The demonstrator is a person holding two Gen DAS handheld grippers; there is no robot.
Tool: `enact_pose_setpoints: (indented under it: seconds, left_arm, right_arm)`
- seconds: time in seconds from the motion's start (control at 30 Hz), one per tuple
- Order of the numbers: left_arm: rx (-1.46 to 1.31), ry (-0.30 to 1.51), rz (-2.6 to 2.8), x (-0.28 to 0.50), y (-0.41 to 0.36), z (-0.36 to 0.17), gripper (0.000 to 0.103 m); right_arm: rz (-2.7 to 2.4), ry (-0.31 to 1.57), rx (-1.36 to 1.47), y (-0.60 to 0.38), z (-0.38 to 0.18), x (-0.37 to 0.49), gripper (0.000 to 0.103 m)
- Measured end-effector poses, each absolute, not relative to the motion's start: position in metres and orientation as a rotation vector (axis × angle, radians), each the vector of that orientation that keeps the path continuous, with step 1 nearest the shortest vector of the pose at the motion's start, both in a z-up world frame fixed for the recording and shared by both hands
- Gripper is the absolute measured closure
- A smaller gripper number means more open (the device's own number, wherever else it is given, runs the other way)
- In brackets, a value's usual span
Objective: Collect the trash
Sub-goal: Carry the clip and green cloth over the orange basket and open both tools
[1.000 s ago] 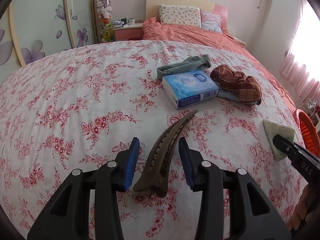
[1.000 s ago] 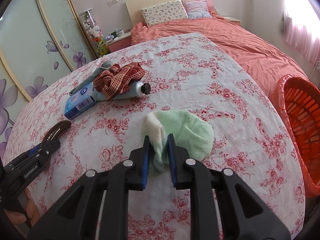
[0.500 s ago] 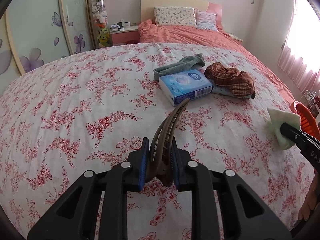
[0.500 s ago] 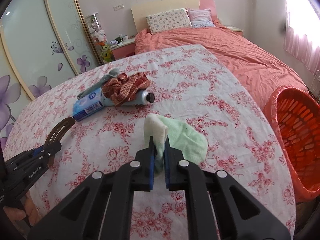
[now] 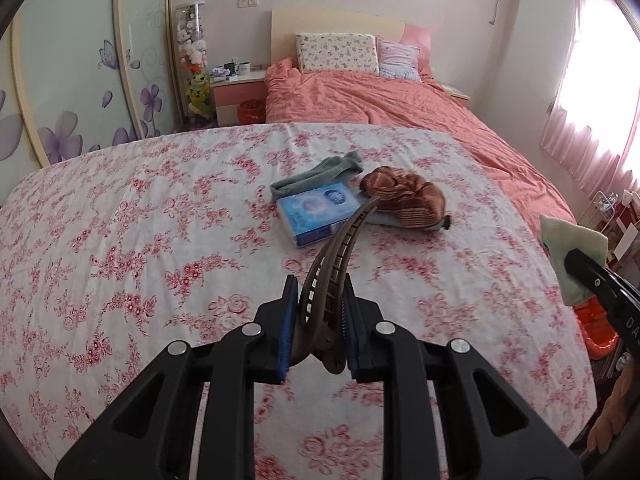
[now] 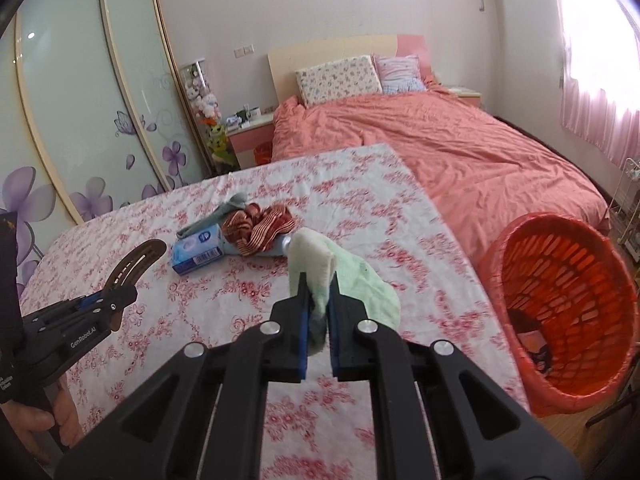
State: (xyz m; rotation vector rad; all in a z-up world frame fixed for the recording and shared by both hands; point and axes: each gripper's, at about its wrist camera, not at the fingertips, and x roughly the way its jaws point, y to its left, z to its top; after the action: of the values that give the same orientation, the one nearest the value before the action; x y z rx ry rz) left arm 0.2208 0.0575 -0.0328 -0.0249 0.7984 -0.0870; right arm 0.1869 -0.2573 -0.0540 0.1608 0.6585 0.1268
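1. Hair clip (image 5: 334,270): brown
2. Cloth (image 6: 340,276): pale green and cream
3. Basket (image 6: 568,308): orange-red lattice
4. Bedspread (image 5: 160,240): white with red floral print
5. Tissue pack (image 5: 316,214): blue
6. Rag (image 5: 404,196): brown and rust checks
7. Sock (image 5: 320,174): grey-green
8. Duvet (image 6: 460,152): salmon pink
9. Gripper pads (image 5: 289,330): blue on black frames

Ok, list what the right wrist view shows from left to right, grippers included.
left gripper holding the hair clip → blue tissue pack → right gripper holding the green cloth → orange basket
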Motion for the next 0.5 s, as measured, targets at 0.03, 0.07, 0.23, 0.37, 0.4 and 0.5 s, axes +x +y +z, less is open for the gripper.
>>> enact_pose_setpoints:
  seconds: [0.03,0.07,0.23,0.37,0.4,0.5]
  left_arm:
    - [-0.025,0.798,-0.094,0.22,0.054,-0.031,0.082]
    - [-0.023,0.798,-0.105,0.218,0.049,-0.029,0.082]
    - [-0.004,0.781,-0.163,0.207,0.022,-0.017,0.082]
    - [-0.012,0.777,-0.232,0.202,-0.003,-0.008,0.082]
    - [-0.015,0.775,-0.257,0.2,-0.012,-0.005,0.082]
    - [-0.016,0.768,-0.309,0.197,-0.033,0.0,0.082]
  right_arm:
    - [0.124,0.654,0.163,-0.26,-0.052,0.183,0.094]
    - [0.121,0.647,0.173,-0.265,-0.049,0.178,0.094]
    - [0.103,0.604,0.216,-0.292,-0.038,0.157,0.094]
    - [0.072,0.57,0.24,-0.316,-0.03,0.142,0.094]
    - [0.059,0.561,0.24,-0.322,-0.028,0.139,0.094]
    - [0.015,0.537,0.237,-0.339,-0.024,0.13,0.094]
